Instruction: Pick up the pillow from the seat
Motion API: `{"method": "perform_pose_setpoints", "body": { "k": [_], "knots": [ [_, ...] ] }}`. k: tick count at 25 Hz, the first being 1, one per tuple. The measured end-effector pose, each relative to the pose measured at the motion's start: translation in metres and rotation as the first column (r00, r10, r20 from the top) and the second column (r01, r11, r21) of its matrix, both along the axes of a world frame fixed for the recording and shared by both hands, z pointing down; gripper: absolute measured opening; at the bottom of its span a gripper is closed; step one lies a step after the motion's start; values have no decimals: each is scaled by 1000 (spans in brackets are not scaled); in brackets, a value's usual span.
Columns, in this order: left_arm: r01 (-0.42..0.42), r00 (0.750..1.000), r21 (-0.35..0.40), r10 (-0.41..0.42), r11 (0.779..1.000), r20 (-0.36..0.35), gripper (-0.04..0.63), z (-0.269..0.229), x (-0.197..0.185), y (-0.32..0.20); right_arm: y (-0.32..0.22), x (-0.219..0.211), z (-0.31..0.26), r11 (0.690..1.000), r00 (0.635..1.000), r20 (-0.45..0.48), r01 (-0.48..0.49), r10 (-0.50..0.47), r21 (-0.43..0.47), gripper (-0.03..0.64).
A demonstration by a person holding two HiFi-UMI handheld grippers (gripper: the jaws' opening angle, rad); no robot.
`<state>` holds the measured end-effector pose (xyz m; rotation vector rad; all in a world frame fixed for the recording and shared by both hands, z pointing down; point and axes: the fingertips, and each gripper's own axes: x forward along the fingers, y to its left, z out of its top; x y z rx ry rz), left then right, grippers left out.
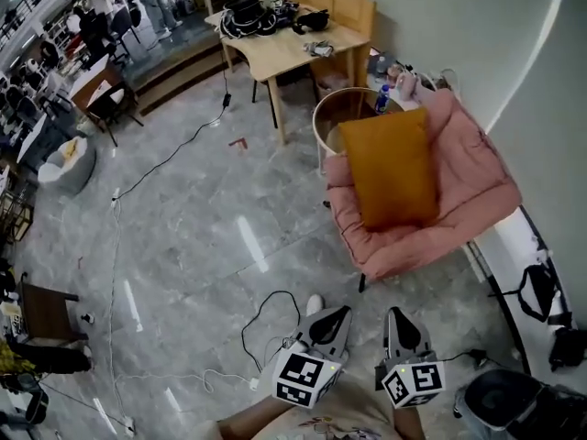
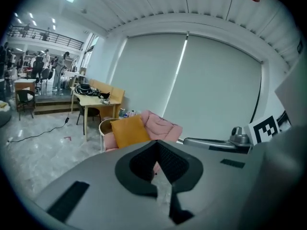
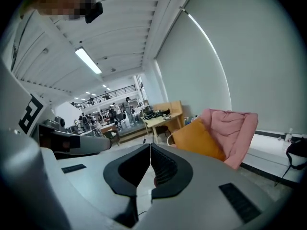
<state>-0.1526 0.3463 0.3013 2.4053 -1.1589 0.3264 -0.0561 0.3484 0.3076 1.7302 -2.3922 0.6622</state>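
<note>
Pillow (image 1: 393, 168), orange, lay on pink seat (image 1: 477, 200) at 1 o'clock in head view; wooden worktop (image 1: 275, 58) at 12. L tool (image 1: 336, 317) & R tool (image 1: 400, 319) at 6 o'clock: both w/ jaws together, empty, well apart from pillow.

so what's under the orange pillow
The pillow lies on the pink chair, whose padding shows around it. The part of the seat directly beneath is covered, so anything there cannot be seen.

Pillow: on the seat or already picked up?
On the seat. The pillow rests on the chair; the left gripper and right gripper, both shut and empty, are well apart from it.
</note>
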Motion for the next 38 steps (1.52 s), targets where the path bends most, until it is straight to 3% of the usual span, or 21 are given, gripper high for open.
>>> {"method": "perform_pose_setpoints", "body": {
  "k": [7,15,22,30,38],
  "knots": [
    [-110,994,17,110,994,-17,6,-8,22,-66,-63,17,-10,996,996,-4,-84,84,2,21],
    [-108,993,39,109,993,-38,6,-19,-14,-130,-124,-27,-27,997,997,-13,-70,71,35,21],
    [-133,990,17,134,991,-42,6,-8,-31,-152,-142,-41,-22,994,994,1,-110,110,16,21],
    [-107,994,-6,107,994,-36,6,-1,-31,-170,-163,-20,-15,990,990,-5,-140,140,-1,21],
    [-46,999,-21,45,999,-19,5,10,13,-200,-196,38,-4,992,992,-1,-127,127,-7,21]
  ]
}}
